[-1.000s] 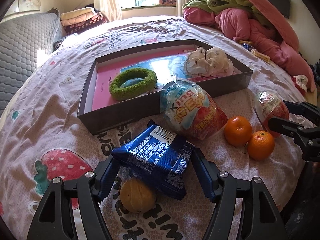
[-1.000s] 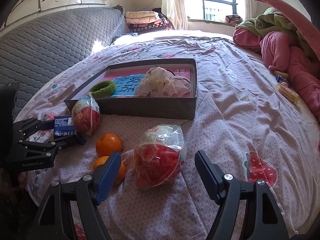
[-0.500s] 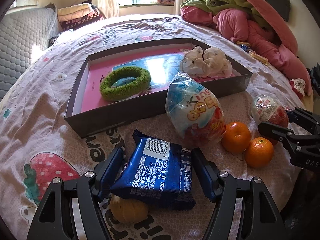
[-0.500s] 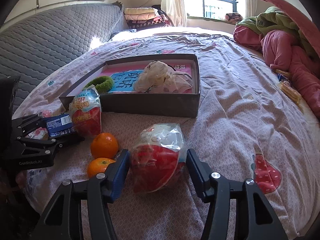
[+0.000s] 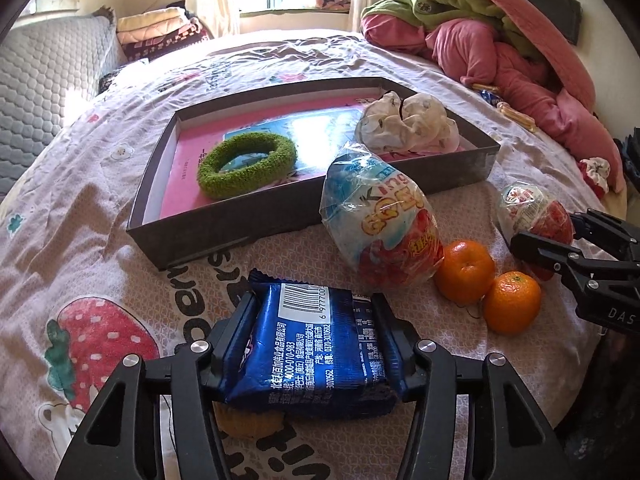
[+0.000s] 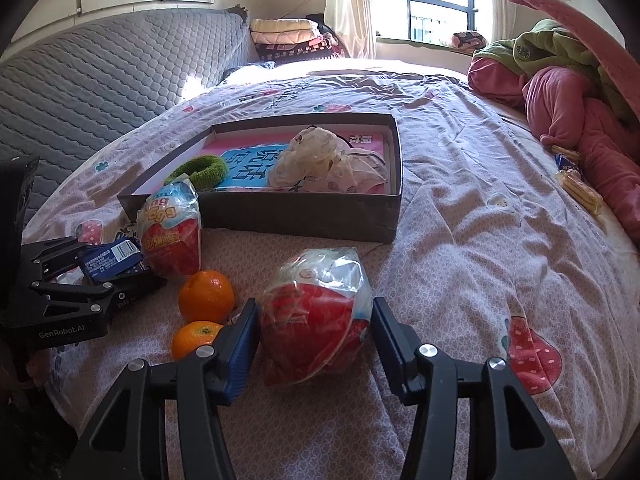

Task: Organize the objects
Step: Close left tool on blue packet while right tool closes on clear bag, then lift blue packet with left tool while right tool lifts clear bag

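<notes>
My left gripper (image 5: 314, 340) is shut on a blue snack packet (image 5: 316, 344) and holds it just above the bedspread, over a round yellow thing (image 5: 250, 420). My right gripper (image 6: 314, 334) is shut on a red and white egg-shaped snack bag (image 6: 316, 316) that rests on the bed. A second egg-shaped bag (image 5: 380, 224) stands against the near wall of a shallow dark box (image 5: 224, 232). Two oranges (image 5: 464, 268) (image 5: 510, 306) lie between the grippers. The box holds a green ring (image 5: 248, 164) and a crumpled white bag (image 5: 408, 124).
A pile of pink and green bedding (image 6: 568, 92) lies at the far right. A grey quilted headboard (image 6: 80, 92) runs along the left. Small snack packets (image 6: 576, 184) lie by the pink bedding. Folded blankets (image 6: 288, 36) sit by the window.
My left gripper closed on the blue packet and lifted it slightly toward the box. My right gripper moved forward and closed around the red egg-shaped bag.
</notes>
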Motion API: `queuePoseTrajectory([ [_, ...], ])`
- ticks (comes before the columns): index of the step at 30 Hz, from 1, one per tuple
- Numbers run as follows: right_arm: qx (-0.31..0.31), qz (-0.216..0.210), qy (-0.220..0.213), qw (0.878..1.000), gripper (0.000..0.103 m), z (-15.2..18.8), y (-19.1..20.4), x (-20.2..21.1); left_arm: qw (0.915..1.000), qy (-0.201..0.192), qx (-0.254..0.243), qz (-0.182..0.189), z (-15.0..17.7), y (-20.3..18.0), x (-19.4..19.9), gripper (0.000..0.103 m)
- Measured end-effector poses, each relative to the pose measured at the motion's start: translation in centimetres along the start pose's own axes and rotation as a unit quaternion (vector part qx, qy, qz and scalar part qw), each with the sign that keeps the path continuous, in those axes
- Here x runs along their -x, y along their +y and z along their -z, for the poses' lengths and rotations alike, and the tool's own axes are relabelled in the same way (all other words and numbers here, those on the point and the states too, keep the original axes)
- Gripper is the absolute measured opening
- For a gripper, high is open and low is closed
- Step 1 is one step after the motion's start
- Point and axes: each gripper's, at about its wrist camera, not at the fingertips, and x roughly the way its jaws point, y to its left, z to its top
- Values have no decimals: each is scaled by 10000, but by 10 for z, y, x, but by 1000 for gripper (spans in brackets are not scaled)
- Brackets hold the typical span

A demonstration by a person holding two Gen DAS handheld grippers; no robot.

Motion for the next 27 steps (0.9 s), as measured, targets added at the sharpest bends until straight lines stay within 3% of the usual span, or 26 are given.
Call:
queuePoseTrajectory([
  [27, 72, -139, -349, 9993, 55, -4, 5, 15, 9973, -381, 625, 46, -2, 15, 38, 57],
])
